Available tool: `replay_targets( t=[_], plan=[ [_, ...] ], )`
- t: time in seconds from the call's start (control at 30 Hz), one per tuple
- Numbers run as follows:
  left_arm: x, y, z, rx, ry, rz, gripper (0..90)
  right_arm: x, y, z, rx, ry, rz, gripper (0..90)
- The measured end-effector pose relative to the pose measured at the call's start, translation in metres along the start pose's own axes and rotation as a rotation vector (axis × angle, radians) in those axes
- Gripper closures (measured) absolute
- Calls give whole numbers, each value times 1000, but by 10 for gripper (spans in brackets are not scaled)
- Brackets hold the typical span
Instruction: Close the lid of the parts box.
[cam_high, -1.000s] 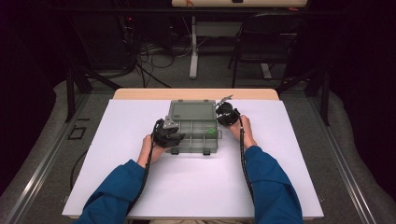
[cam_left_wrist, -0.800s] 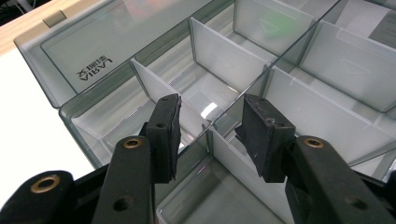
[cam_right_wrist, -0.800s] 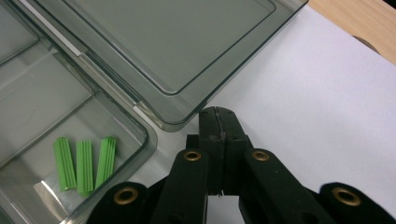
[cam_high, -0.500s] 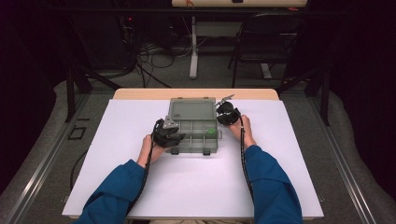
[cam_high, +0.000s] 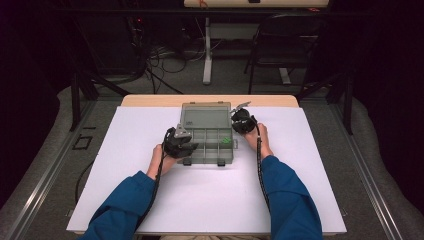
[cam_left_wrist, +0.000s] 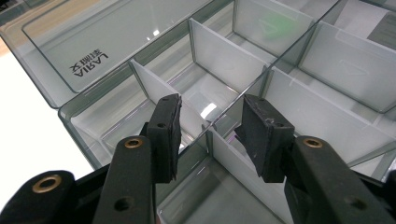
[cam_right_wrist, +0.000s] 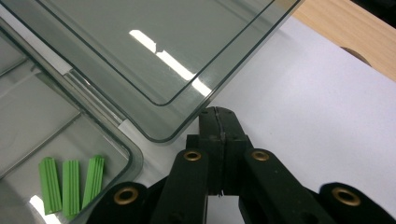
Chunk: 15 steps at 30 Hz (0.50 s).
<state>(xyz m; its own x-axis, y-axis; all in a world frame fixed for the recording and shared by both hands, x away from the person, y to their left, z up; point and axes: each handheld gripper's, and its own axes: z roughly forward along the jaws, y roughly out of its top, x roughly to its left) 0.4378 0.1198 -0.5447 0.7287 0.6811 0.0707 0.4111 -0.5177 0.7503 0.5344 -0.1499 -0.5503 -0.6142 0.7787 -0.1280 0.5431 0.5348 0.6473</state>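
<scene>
Left gripper (cam_left_wrist: 210, 135): jaws part-open, holding nothing, straddling a box (cam_left_wrist: 299, 88) divider (cam_left_wrist: 243, 154) that runs lengthwise between them. Right gripper (cam_right_wrist: 218, 122): shut, empty, beside the lid (cam_right_wrist: 154, 51) corner.

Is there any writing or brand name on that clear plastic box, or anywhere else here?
"LARIA", with two small characters beside it too small to read: raised print on the box lid, upside down in the left gripper view.
A dark label on the lid in the high view: too blurred to read.
Nothing else readable.
</scene>
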Motion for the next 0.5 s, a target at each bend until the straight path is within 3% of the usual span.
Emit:
replay_targets(
  t=[0.5],
  plan=[
    [0,0,0,-2,-1,-2,584,-1,1,-7,-55,-14,6,900]
  ],
)
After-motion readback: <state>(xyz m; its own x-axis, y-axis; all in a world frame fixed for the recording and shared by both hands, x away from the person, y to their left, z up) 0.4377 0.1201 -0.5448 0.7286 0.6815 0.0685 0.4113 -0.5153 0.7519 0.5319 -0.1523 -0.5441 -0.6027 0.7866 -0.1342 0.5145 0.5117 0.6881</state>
